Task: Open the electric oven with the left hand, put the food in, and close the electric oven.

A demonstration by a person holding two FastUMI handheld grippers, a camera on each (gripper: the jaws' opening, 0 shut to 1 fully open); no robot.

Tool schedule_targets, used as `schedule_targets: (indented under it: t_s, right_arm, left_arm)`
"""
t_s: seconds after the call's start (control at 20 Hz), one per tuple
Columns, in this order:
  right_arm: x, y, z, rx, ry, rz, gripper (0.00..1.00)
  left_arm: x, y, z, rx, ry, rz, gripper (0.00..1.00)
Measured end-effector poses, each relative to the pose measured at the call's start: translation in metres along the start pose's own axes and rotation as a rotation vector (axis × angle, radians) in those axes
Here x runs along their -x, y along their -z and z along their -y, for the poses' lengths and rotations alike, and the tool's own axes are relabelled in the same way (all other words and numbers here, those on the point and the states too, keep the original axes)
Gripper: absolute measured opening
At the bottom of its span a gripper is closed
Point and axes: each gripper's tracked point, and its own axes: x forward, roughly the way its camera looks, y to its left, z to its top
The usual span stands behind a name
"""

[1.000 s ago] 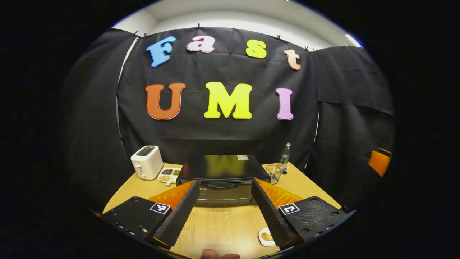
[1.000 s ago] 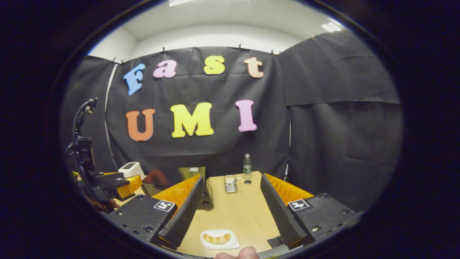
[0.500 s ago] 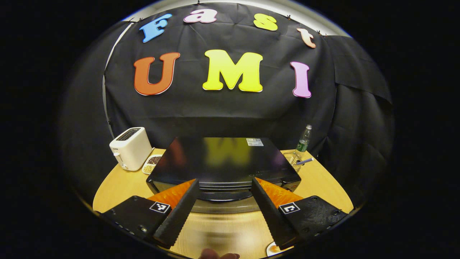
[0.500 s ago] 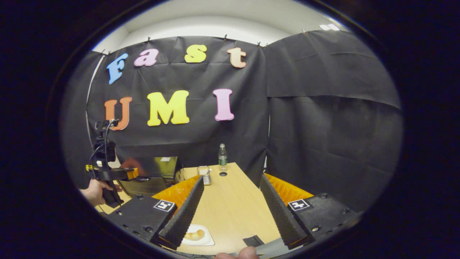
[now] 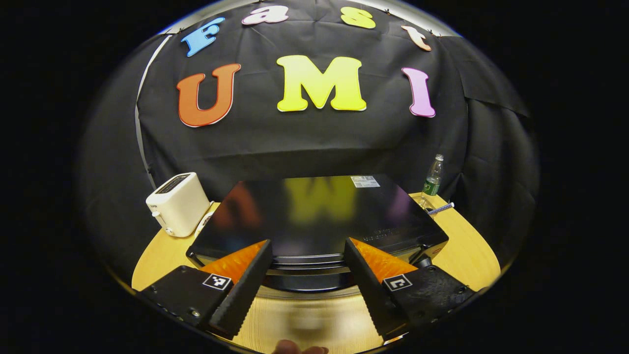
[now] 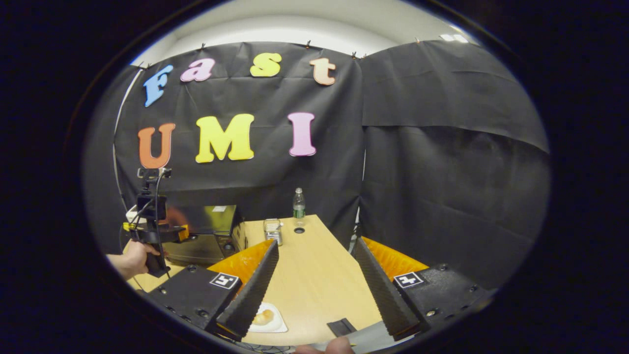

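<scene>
Though the oven [image 5: 314,221] sat at centre in the left gripper view, the spread left gripper [image 5: 307,268] hid its front. At lower left of the right gripper view, the spread right gripper [image 6: 314,282] partly covered the food [image 6: 264,317] on its plate [image 6: 275,324], and a hand [image 6: 131,258] held the left gripper at middle left.

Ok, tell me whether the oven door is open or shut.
Shut: the oven front sits flush, with the left hand-held gripper open before it.

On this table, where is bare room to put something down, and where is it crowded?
Free: the long strip of table between the electric oven and the right edge, from the food plate up to the wire basket. Crowded: the far left corner, where the toaster stands beside the oven, and the far end by the bottle.
</scene>
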Motion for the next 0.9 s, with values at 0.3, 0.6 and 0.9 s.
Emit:
schedule_targets:
  t_s: [0.3, 0.6, 0.9]
  right_arm:
    - [0.009, -0.001, -0.016, 0.01, -0.027, 0.01, 1.0]
    - [0.024, 0.001, -0.017, 0.002, -0.031, 0.015, 0.99]
    - [0.042, 0.008, -0.023, 0.005, -0.053, 0.018, 0.98]
  left_arm:
    - [0.01, 0.006, 0.001, 0.007, 0.03, -0.031, 0.98]
    - [0.033, 0.021, 0.002, 0.02, 0.046, -0.083, 0.98]
    - [0.073, 0.106, 0.01, 0.079, 0.08, -0.259, 0.96]
